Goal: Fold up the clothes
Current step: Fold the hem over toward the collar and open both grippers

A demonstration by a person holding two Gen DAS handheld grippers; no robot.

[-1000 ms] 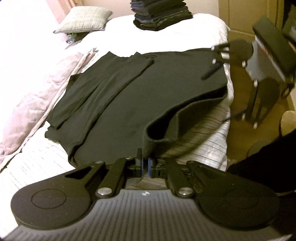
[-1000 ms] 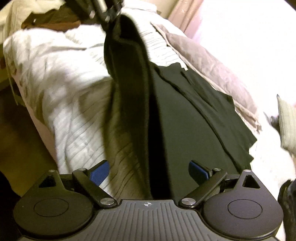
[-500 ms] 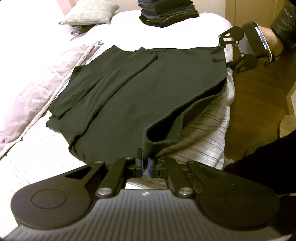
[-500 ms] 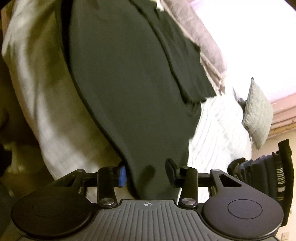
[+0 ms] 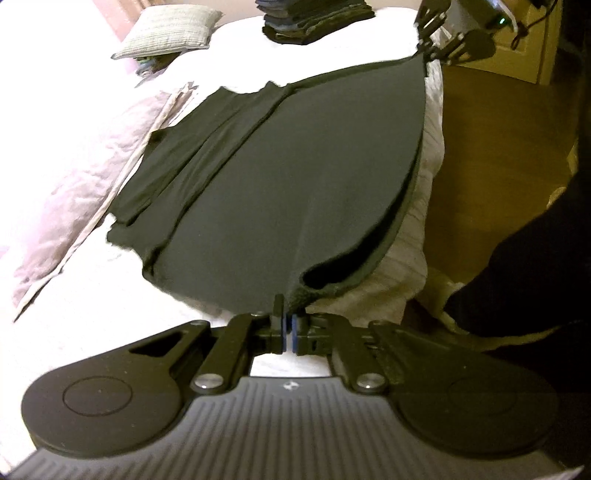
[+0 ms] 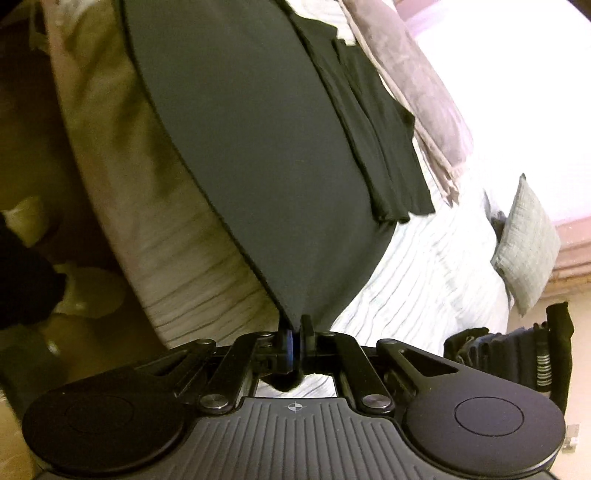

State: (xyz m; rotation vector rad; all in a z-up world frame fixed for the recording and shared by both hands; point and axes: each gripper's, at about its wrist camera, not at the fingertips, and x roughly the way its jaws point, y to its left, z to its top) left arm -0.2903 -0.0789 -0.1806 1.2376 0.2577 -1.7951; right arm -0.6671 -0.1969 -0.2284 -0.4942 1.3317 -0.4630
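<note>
black garment [image 5: 295, 177] judged soft, light, limp; spread on bed [image 5: 410, 291]. left gripper [image 5: 287, 318] clenched on 6 o'clock corner; right gripper [image 6: 295, 326] clamped on opposite corner. corner holds judged best.

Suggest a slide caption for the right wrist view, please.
Right gripper pinching the black garment's corner over the striped bed.

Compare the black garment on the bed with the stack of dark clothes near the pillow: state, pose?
The black garment lies spread across the bed, only partly folded; the stack of dark clothes is finished, piled in layers. The garment is pinched at two corners by the left gripper and right gripper; the stack sits untouched. Both are dark fabric.
</note>
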